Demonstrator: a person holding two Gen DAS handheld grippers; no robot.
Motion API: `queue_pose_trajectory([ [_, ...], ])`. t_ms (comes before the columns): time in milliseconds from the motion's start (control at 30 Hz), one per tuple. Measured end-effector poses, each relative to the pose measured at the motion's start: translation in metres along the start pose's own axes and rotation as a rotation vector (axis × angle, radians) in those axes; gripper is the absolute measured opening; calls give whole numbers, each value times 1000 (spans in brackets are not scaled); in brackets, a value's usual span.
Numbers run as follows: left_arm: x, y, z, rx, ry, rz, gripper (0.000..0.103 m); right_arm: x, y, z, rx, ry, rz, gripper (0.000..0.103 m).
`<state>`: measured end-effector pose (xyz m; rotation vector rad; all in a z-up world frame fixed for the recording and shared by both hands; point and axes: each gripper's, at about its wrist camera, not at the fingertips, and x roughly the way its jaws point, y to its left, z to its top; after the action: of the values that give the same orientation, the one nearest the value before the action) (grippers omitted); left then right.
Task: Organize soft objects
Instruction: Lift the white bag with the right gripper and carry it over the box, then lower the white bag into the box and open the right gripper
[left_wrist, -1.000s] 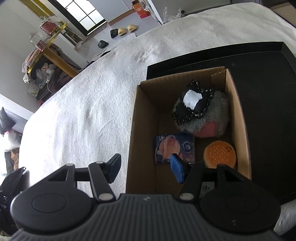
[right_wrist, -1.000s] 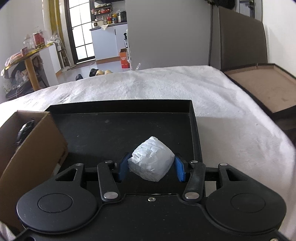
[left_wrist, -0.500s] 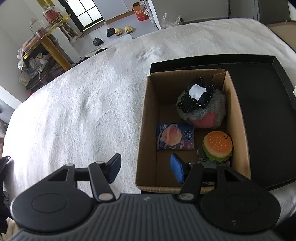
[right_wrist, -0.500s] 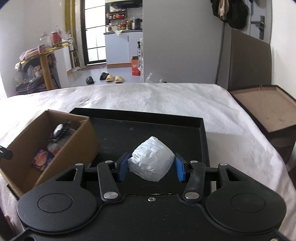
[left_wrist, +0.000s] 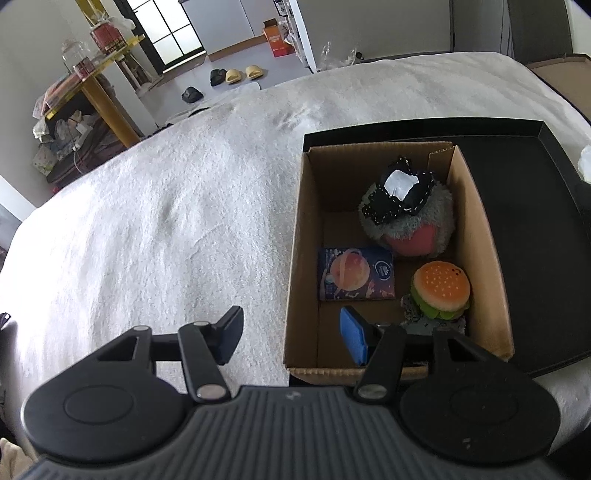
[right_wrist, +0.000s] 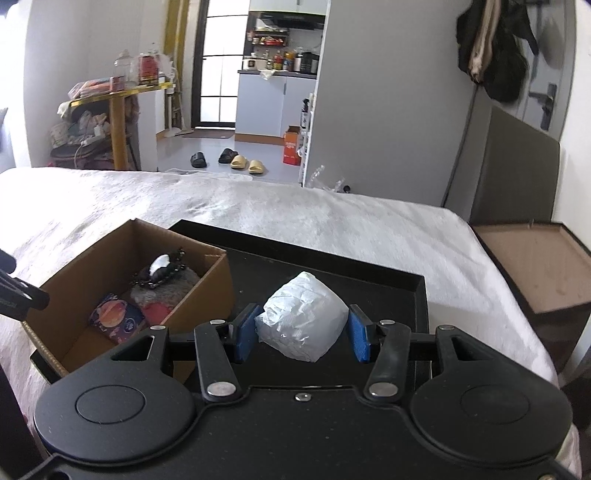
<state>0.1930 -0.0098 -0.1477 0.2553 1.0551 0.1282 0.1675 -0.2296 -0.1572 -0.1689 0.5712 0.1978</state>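
1. We are holding the left gripper (left_wrist: 291, 336) released and empty, its jaws straddling the near left wall of the cardboard box (left_wrist: 295, 266).
2. We are looking into the box at a blue packet (left_wrist: 356, 273), a burger toy (left_wrist: 441, 288) and a grey-and-pink plush (left_wrist: 413, 229) carrying a black-and-white stitched piece (left_wrist: 400, 194); something grey under the burger is too hidden to identify.
3. The box is sitting on a black tray (right_wrist: 332, 258) on the white-covered bed (left_wrist: 166, 221).
4. We are grasping a white crumpled bundle (right_wrist: 303, 321) in the right gripper (right_wrist: 301, 332), blue pads pressing both sides, above the tray; its underside is hidden.
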Motion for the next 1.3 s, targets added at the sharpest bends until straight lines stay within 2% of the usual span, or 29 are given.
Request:
queue_pose_trajectory([
  [533, 17, 25, -7, -71, 38, -118, 48, -2, 37, 18, -116, -22, 61, 50],
  [867, 34, 41, -12, -134, 103, -185, 38, 5, 79, 29, -213, -12, 156, 50],
  [967, 37, 40, -13, -120, 109, -196, 30, 7, 92, 33, -223, -3, 191, 50],
  [1133, 46, 41, -14, -126, 137, -249, 10, 12, 112, 34, -276, 12, 221, 50],
  [1300, 48, 38, -12, -113, 136, -235, 9, 17, 124, 31, -306, 29, 237, 51],
])
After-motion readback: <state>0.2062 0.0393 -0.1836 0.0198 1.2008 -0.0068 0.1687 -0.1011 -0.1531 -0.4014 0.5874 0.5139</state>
